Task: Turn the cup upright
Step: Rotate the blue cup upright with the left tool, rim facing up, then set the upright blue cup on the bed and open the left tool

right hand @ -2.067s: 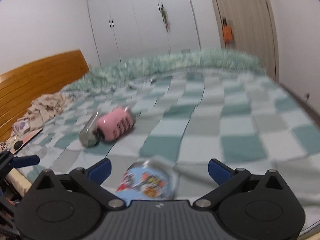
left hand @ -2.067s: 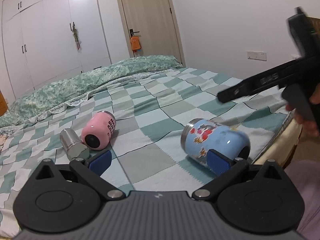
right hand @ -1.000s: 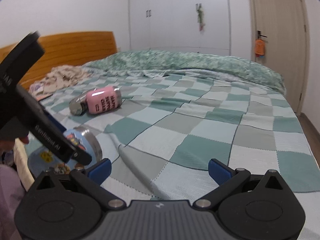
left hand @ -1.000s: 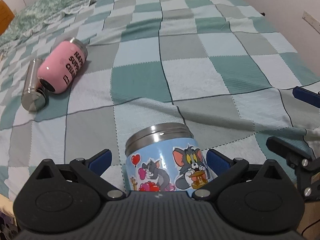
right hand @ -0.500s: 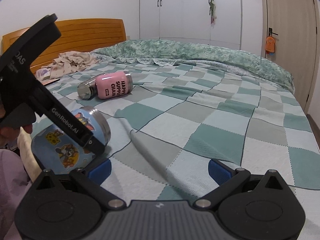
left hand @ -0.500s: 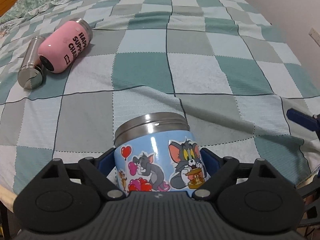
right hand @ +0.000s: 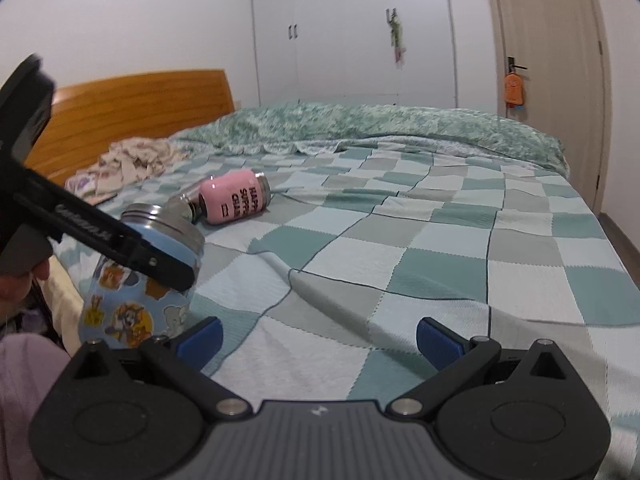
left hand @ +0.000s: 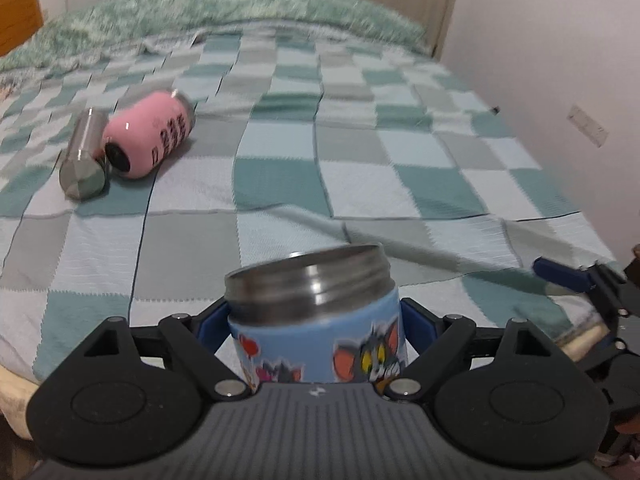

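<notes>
My left gripper [left hand: 316,326] is shut on the blue cartoon cup [left hand: 316,320], holding it by its sides with the steel rim up. In the right wrist view the same cup [right hand: 136,280] stands nearly upright, slightly tilted, at the bed's near edge, with the left gripper's finger across it. My right gripper [right hand: 318,340] is open and empty, low over the checked blanket to the right of the cup. A pink cup [left hand: 150,140] lies on its side further back on the bed, also seen in the right wrist view [right hand: 234,197].
A steel cylinder [left hand: 82,160] lies against the pink cup. The checked blanket [right hand: 400,240] covers the bed, with a fold running across it. A rolled green quilt [right hand: 360,128] lies at the far end. Clothes [right hand: 128,164] lie by the wooden headboard. The bed edge is close below.
My left gripper closed on the blue cup and tipped it from lying on its side to nearly upright. My right gripper stayed open and shifted slightly.
</notes>
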Available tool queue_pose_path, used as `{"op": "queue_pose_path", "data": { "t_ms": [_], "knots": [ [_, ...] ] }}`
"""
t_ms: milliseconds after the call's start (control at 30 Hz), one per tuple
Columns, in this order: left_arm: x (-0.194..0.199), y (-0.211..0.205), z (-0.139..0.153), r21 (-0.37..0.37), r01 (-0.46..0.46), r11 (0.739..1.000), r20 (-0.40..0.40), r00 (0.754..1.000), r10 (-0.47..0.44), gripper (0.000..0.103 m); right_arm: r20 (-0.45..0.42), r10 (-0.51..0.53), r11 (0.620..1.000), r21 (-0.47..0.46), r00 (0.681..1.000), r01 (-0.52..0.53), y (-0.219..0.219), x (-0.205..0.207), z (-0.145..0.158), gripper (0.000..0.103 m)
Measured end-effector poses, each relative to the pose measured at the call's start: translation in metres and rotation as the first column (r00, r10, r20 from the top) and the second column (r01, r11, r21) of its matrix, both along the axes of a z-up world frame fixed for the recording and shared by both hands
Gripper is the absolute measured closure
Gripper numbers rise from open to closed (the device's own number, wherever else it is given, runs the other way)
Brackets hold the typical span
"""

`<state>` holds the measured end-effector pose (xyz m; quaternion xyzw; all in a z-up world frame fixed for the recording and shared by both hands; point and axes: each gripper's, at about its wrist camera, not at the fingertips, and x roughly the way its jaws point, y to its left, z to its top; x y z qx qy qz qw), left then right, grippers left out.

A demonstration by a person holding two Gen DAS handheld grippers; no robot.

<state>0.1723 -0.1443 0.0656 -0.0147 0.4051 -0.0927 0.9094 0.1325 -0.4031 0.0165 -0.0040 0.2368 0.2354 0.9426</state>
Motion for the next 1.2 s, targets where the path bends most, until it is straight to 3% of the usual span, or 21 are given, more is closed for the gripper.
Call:
{"op": "queue_pose_path", "data": {
  "t_ms": [200,300,433,700,867,933,1133,1200],
  "knots": [
    [-0.018,-0.002,0.021,-0.035,0.066,0.997,0.131,0.990,-0.061,0.017,0.038,-0.053,0.998,0.034,0.998,0.052,-0.003,-0.017,-0.002,0.000],
    [-0.013,-0.014,0.033,-0.010,0.081,0.997,0.232,0.970,-0.077,0.017,0.059,-0.082,0.996,0.047,0.995,0.079,-0.004,-0.017,-0.003,0.000],
    [0.008,-0.034,0.039,0.010,0.081,0.997,0.300,0.950,-0.081,0.017,0.077,-0.116,0.992,0.063,0.990,0.111,-0.004,-0.011,-0.005,0.000],
    [0.042,-0.060,0.011,0.040,0.094,0.995,0.349,0.931,-0.102,0.017,0.093,-0.153,0.986,0.078,0.984,0.146,-0.007,0.008,-0.014,0.000],
    [0.061,-0.061,-0.024,0.035,0.100,0.994,0.277,0.955,-0.106,0.018,0.080,-0.169,0.984,0.078,0.982,0.163,-0.008,0.020,-0.025,0.000],
    [0.059,-0.059,-0.034,0.037,0.113,0.993,0.328,0.937,-0.119,0.018,0.075,-0.171,0.983,0.076,0.982,0.165,-0.007,0.024,-0.028,0.000],
    [0.056,-0.059,-0.035,0.047,0.128,0.991,0.345,0.929,-0.136,0.017,0.073,-0.169,0.984,0.068,0.983,0.164,-0.002,0.024,-0.030,0.000],
    [0.052,-0.057,-0.034,0.036,0.134,0.990,0.360,0.923,-0.138,0.006,0.077,-0.169,0.984,0.063,0.983,0.164,0.000,0.023,-0.028,0.000]
  ]
}}
